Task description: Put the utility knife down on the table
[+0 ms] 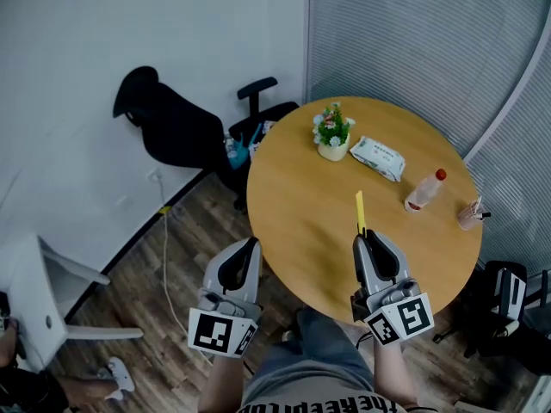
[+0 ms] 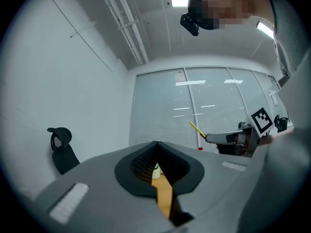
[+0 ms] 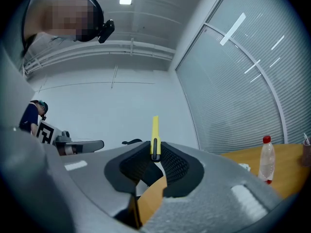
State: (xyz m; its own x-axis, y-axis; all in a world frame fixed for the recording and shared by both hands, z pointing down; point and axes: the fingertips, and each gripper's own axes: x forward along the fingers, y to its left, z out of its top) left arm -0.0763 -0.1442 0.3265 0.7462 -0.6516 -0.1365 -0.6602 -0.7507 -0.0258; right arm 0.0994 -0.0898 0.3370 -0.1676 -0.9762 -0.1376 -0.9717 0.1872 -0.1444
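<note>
— What is sitting in the pot point(image 1: 334, 151)?
— A small flowering plant point(image 1: 332, 126), on the tabletop point(image 1: 293, 222).
— And the utility knife point(image 1: 361, 212)?
— Slim, yellow, sticking forward above the tabletop; the right claw point(image 1: 368, 239) is pinching it. The left claw point(image 1: 251, 244) is hanging pressed together, empty.

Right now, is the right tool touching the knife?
Touching: the right gripper view shows the right tool clamped on the knife, held between its jaws.
</note>
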